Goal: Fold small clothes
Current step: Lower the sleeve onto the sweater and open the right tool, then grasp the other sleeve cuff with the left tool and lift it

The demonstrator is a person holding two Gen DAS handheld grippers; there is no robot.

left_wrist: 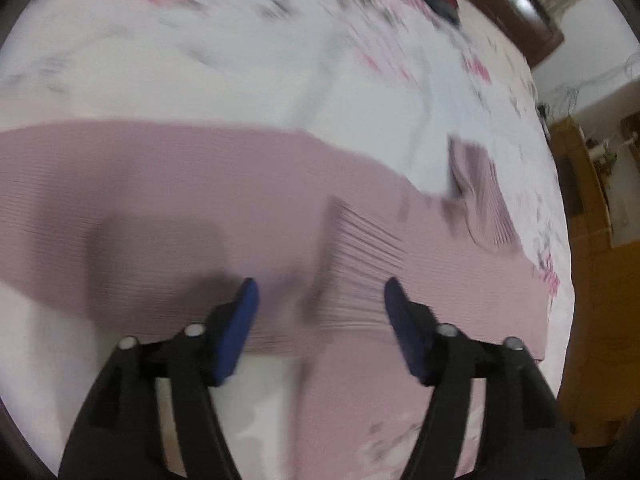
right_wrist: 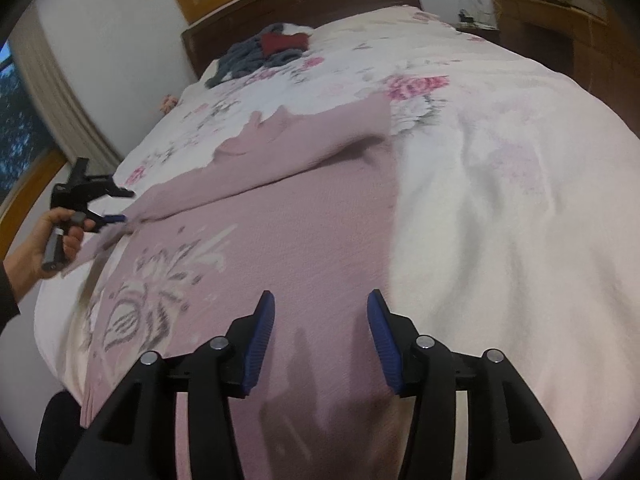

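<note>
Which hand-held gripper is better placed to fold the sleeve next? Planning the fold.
Probably left: the left hand-held gripper is open at the pink sweater's sleeve cuff; the right hand-held gripper hovers open over the body.

pink knit sweater (right_wrist: 304, 216) spread on bed, sleeve folded over.

1 pink sweater (right_wrist: 304, 216), 1 clothes pile (right_wrist: 264, 54) on 1 bed (right_wrist: 500, 168), 2 grippers: left gripper (right_wrist: 124, 206), right gripper (right_wrist: 320, 300), 1 hand (right_wrist: 52, 240).

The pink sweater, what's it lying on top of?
The pink sweater lies spread on a floral bedspread, which shows all around it. One sleeve is folded across its own body. Whatever pattern or object sits directly beneath the sweater is covered.
</note>
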